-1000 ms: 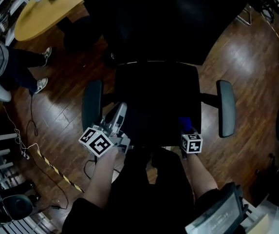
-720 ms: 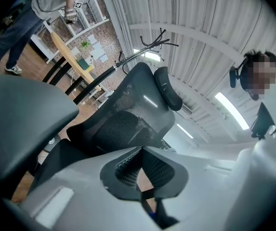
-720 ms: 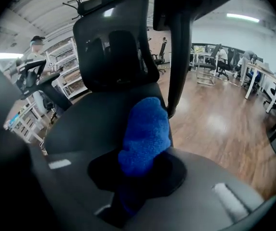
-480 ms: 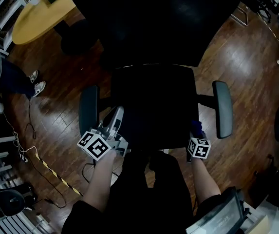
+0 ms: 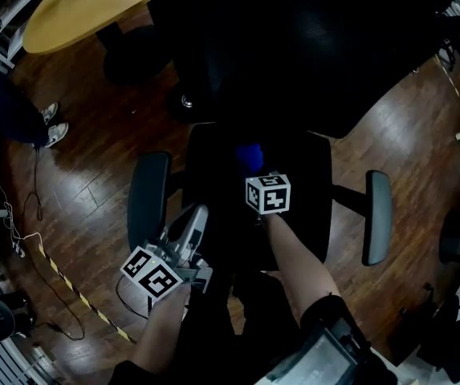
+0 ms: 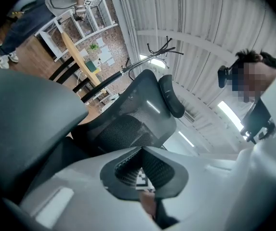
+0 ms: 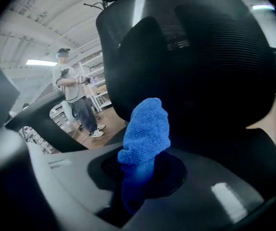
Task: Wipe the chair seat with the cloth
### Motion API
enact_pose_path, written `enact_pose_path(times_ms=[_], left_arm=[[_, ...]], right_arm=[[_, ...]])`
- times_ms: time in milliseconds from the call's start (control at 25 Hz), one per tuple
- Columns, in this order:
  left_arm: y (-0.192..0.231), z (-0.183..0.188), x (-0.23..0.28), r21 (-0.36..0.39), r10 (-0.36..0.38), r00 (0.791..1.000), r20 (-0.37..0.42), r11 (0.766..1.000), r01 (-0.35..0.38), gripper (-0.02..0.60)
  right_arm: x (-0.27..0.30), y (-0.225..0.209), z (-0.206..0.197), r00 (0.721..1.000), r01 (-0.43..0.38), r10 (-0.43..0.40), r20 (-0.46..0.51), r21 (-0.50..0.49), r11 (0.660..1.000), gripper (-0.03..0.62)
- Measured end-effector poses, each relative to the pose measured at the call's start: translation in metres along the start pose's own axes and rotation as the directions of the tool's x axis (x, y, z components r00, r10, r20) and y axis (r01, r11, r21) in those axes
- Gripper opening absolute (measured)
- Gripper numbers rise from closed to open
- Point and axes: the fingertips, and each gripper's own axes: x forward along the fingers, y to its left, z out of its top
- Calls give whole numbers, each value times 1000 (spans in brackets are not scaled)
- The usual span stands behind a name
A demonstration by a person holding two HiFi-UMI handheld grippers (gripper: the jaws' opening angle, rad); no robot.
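Right gripper view: clamped blue cloth (image 7: 147, 124) in right hand-held gripper (image 7: 140, 173) over chair seat (image 5: 213, 183); left hand-held gripper (image 6: 141, 147) clenched, empty.

The right gripper (image 5: 254, 170) holds cloth (image 5: 249, 156) over chair seat (image 5: 303, 215); left gripper (image 5: 196, 215) beside armrest (image 5: 148, 197)

Blue microfibre cloth (image 7: 145, 129): bunched, pinched between the right gripper (image 7: 138, 179) jaws, protruding ahead of them. Black chair seat (image 5: 306, 191): directly beneath that gripper. Cloth-to-seat contact not discernible.
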Motion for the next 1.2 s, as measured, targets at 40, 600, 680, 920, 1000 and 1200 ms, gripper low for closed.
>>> enact_pose_path(times_ms=[40, 600, 680, 920, 1000, 1200], left_arm=[[2, 2, -2, -7, 4, 1000, 6, 1000, -4, -6], [18, 11, 2, -43, 24, 999, 27, 999, -23, -6], [22, 11, 2, -39, 30, 999, 19, 999, -29, -6], [29, 0, 10, -24, 54, 998, -20, 998, -54, -6], [31, 0, 13, -23, 56, 998, -26, 998, -56, -8], [32, -1, 15, -14, 62, 997, -38, 998, -63, -6]], right_arm=[[21, 15, 11, 999, -32, 32, -10, -26, 999, 75], [120, 64, -4, 986, -118, 104, -129, -108, 987, 75], [112, 40, -8, 990, -63, 50, -130, -95, 993, 75], [41, -87, -25, 978, 160, -164, -126, -37, 986, 75], [6, -138, -30, 959, 255, -254, -125, -7, 967, 75], [-72, -228, -39, 902, 424, -415, -118, 57, 904, 75]])
